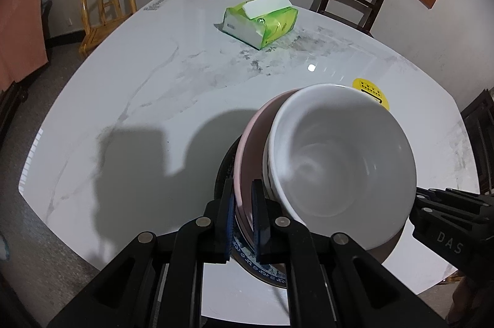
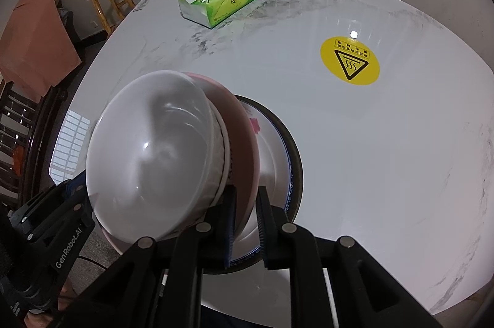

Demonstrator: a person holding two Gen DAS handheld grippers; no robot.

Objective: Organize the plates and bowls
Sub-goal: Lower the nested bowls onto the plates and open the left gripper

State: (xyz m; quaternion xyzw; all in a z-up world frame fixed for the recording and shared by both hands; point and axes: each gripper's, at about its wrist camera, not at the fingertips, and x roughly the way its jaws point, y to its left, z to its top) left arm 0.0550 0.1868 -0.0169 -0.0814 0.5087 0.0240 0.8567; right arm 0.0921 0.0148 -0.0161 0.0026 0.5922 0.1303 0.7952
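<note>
Both grippers, left gripper (image 1: pixel 244 216) and right gripper (image 2: pixel 247 220), clamp pink ceramic plate (image 1: pixel 247 149) rim; white ceramic bowls (image 1: pixel 339 158) stacked on it, over blue-rimmed plate (image 2: pixel 278 149) near table (image 1: pixel 139 87) front edge. Stacking nearly done.

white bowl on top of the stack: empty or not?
Empty. The white bowl shows a bare glossy interior in both wrist views, only reflections inside.

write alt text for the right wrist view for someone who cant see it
The right gripper pinches the rim of a pink plate carrying stacked white bowls, above a blue-rimmed plate on a marble table. A green tissue pack lies beyond.
</note>
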